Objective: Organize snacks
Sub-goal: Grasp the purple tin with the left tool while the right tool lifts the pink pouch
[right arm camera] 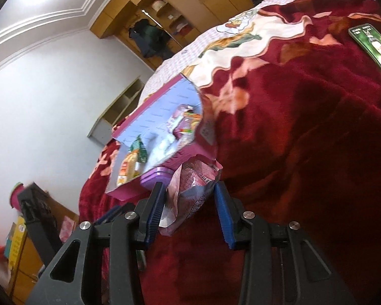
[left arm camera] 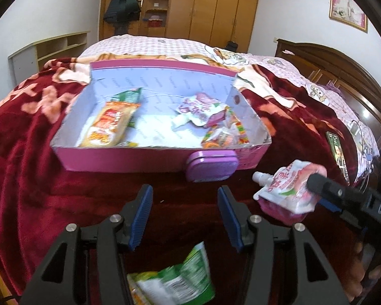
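Observation:
A pink cardboard box (left arm camera: 129,157) with a pale blue inside lies open on the red blanket. In it are an orange packet (left arm camera: 109,124), a green packet (left arm camera: 129,96), a pink-white pouch (left arm camera: 198,109) and colourful candy bags (left arm camera: 226,132). My left gripper (left arm camera: 185,193) hangs open in front of the box, nothing between its blue pads. A green packet (left arm camera: 175,277) lies beneath it, near the camera. My right gripper (right arm camera: 188,190) is shut on a pink-white spouted pouch (right arm camera: 193,185), held above the blanket right of the box. The left wrist view also shows this pouch (left arm camera: 289,188).
A purple tin (left arm camera: 210,165) leans against the box's front wall. A phone (left arm camera: 339,152) lies on the red blanket (left arm camera: 38,152) to the right. Behind the bed stand a wooden wardrobe (left arm camera: 210,7) and a dark headboard (left arm camera: 343,68).

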A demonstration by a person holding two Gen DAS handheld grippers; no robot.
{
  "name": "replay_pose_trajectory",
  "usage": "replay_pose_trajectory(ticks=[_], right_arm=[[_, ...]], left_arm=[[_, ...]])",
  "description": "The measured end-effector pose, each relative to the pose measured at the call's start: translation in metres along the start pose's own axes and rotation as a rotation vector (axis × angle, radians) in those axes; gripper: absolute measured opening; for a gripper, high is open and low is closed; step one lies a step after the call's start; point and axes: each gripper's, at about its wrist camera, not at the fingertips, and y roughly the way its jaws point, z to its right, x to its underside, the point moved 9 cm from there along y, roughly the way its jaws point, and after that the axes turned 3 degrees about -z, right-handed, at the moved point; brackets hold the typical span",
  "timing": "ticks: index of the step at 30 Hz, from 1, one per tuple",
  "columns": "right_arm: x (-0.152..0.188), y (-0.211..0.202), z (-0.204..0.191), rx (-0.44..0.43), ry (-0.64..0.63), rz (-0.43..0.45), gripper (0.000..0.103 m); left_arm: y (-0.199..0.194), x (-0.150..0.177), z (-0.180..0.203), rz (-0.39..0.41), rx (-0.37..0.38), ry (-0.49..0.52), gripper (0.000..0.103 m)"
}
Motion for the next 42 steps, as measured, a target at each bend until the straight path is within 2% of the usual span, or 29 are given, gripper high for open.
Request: replay_pose_trajectory(ticks=[6,11,19,25,29,31,36,42], right_arm=[[0.004,0.005,0.006,-0.005,0.000,-0.016,0.041],[0.007,0.008,0.010,0.012,-0.011,-0.022,0.040],[0.010,0.011,0.011,-0.001,-0.037,-0.027,0.040],[0.012,0.012,0.013,-0.022,-0.033,-0.041,0.040],[0.014,0.013,0.013,-0.031,-0.032,-0.046,0.040],[0.014,0.014,0.013,-0.038,-0.023,-0.047,0.040],[0.013,0.012,0.014,-0.054,-0.004,-0.039,0.040],[0.014,0.007,0.007,-0.110,0.011,-0.029,0.039]], left_arm=[[0.022,-0.003,0.014,-0.030,0.013,-0.002,0.064],[0.041,-0.003,0.015,-0.052,0.008,-0.047,0.064],[0.049,-0.009,0.018,-0.034,0.013,-0.122,0.071],[0.063,-0.009,0.017,-0.048,-0.039,-0.169,0.072],[0.062,-0.009,0.015,-0.032,-0.046,-0.184,0.070],[0.060,-0.009,0.015,-0.026,-0.046,-0.189,0.065],[0.052,-0.008,0.014,-0.007,-0.032,-0.178,0.065],[0.037,-0.003,0.007,0.005,-0.055,-0.150,0.065]])
